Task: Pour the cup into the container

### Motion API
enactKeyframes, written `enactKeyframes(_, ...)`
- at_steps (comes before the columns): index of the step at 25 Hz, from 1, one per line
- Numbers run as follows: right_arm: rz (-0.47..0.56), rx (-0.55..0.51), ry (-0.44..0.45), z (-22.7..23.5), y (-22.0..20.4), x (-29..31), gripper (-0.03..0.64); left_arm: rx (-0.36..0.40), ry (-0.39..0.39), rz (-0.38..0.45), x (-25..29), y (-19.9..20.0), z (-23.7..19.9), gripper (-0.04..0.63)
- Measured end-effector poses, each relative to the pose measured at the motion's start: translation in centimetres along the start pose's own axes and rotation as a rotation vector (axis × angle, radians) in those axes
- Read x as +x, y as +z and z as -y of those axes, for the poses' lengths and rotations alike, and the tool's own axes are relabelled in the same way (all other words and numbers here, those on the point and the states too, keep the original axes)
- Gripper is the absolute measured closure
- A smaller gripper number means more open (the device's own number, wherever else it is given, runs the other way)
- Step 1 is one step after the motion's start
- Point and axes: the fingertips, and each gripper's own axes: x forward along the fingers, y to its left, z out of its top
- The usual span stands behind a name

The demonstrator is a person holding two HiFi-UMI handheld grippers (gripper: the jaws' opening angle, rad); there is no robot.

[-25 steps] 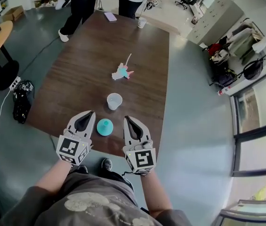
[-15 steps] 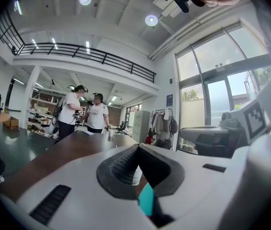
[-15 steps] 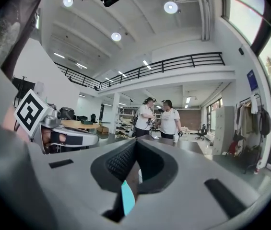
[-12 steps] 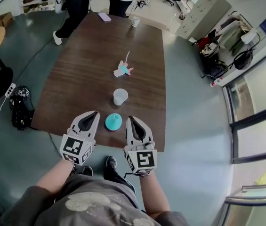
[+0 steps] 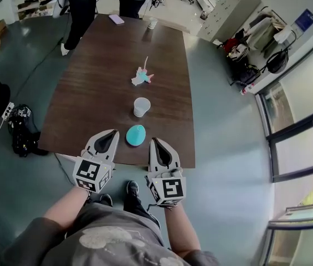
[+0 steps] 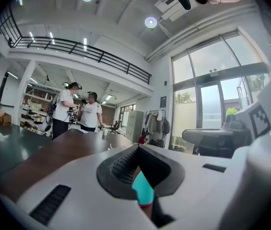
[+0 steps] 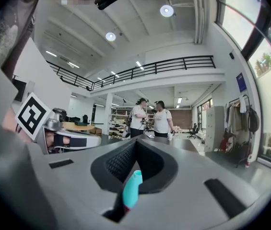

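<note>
The white cup [image 5: 141,107] is seen upright on the dark wooden table [image 5: 90,93], towards the near end and a little right of the middle. What it holds cannot be made out. Just nearer than it, apart from it, the teal container [image 5: 136,135] is set close to the table's near edge.

The container is flanked by the two grippers, which are held level at that edge. The left gripper [image 5: 111,134] is placed just left of the container and the right gripper [image 5: 155,144] just right of it, and neither is touching it. In each gripper view the jaws are pressed together at the tips, and nothing from the table is gripped by either. A small teal piece is shown in the hollow behind the closed tips in both views, and what it is cannot be told. The marker cubes are turned up towards the head camera.

Farther along the table, beyond the cup, a small toy [image 5: 142,77] in pink, white and blue is lying. At the far end a second pale cup [image 5: 152,22] and a flat pink thing [image 5: 116,19] are seen. Two people [image 5: 84,4] are standing there. A dark bag [image 5: 20,129] is left on the floor to the table's left.
</note>
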Motion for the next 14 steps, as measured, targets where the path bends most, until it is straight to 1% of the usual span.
enactKeyframes(2, -0.003, 0.0, -0.007, -0.2, 0.0, -0.3, 0.63, -0.001, -0.011, 0.0, -0.1, -0.1, 0.3, 0.588)
enactKeyframes(5, -0.007, 0.027, -0.013, -0.6, -0.3, -1.1, 0.63, -0.004, -0.024, -0.008, -0.7, -0.5, 1.0, 0.588)
enactKeyframes(8, 0.001, 0.049, -0.015, -1.2, -0.3, -1.5, 0.63, -0.005, -0.025, 0.003, -1.3, -0.5, 1.2, 0.588)
enactKeyframes(14, 0.001, 0.047, -0.002, -2.9, -0.4, -1.5, 0.63, -0.008, -0.023, 0.013, -2.5, -0.3, 0.6, 0.588)
